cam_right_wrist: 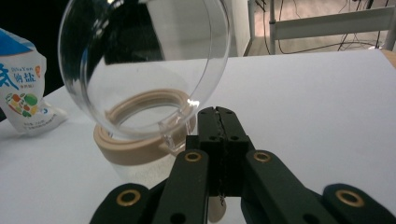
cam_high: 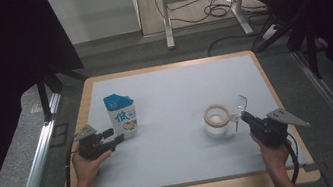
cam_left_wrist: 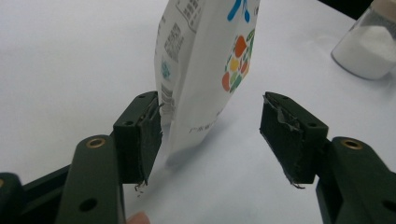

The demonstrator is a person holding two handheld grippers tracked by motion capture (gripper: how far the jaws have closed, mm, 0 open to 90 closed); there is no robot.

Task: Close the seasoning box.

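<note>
Clear lid [cam_right_wrist: 140, 65] above salt-filled jar [cam_right_wrist: 140, 140]

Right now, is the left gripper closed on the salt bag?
No, the left gripper is open around the bag; one pad is at its edge, the other stands clear.

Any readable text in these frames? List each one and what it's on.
"依": large blue character on the white and blue salt bag.
"盐": on the same bag's front in the right gripper view; the characters before it are blurred.
Fine print, QR code and label block on the bag's side: too small to read.
</note>
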